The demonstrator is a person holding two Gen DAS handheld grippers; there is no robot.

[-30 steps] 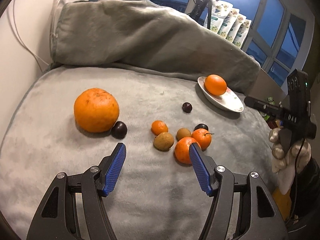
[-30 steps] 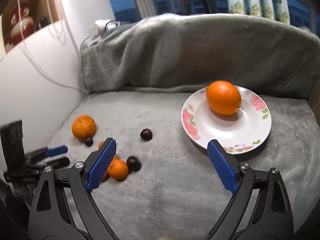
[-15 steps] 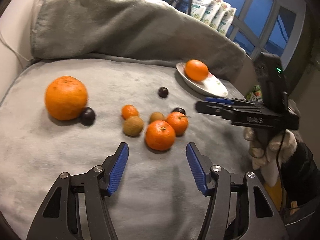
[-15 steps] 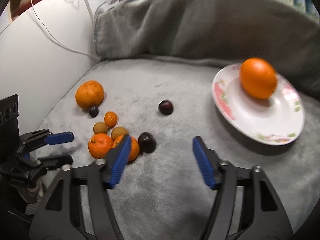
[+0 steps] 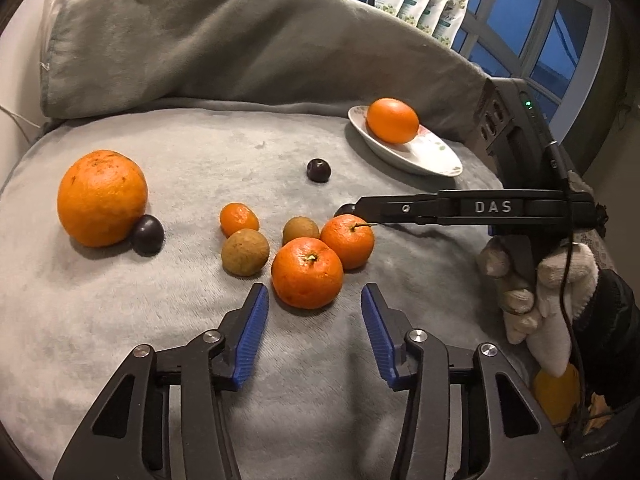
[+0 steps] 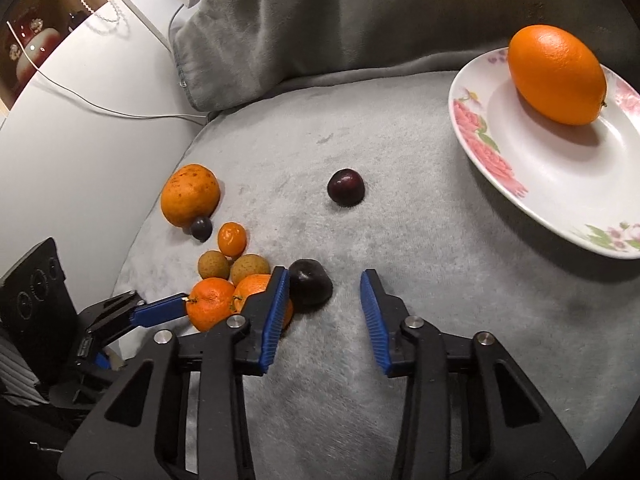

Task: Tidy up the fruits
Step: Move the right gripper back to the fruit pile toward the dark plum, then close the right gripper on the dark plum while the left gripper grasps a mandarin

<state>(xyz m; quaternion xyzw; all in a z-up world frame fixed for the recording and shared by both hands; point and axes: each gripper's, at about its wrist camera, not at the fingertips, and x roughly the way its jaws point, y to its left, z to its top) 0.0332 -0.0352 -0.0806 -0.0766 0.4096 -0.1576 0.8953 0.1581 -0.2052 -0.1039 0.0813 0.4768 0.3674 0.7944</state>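
While spread, left tongs (image 5: 313,312) face tangerine (image 5: 307,273), right tongs (image 6: 325,302) beside plum (image 6: 310,282)

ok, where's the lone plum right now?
The lone plum lies by itself mid-blanket, between the fruit cluster at left and the plate at right in the right wrist view; it touches nothing, well ahead of the open right gripper.
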